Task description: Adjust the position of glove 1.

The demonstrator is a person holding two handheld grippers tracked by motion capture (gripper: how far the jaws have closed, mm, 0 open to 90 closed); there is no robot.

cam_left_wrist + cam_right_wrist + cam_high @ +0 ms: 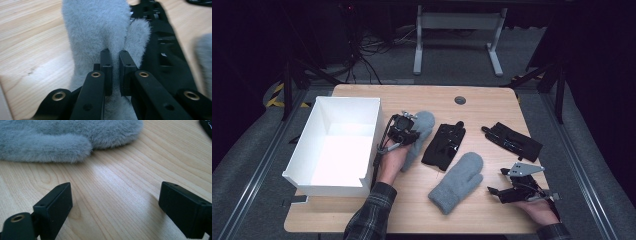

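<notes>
A fluffy grey mitten (424,124) lies just right of the white box, and my left gripper (411,131) sits on top of it. In the left gripper view the jaws (114,53) are shut on a fold of that grey mitten (95,30), with the fleece pinched between the pads. A second grey mitten (458,181) lies near the table's front edge. My right gripper (498,182) rests low on the table to its right, open. In the right gripper view nothing lies between its fingertips (115,192), and that second mitten (62,137) is just ahead of them.
An open white box (307,150) stands at the table's left. A black glove (443,145) lies between the two mittens, touching the held one, and another black glove (513,141) lies at the right. A round grommet (460,100) sits near the far edge.
</notes>
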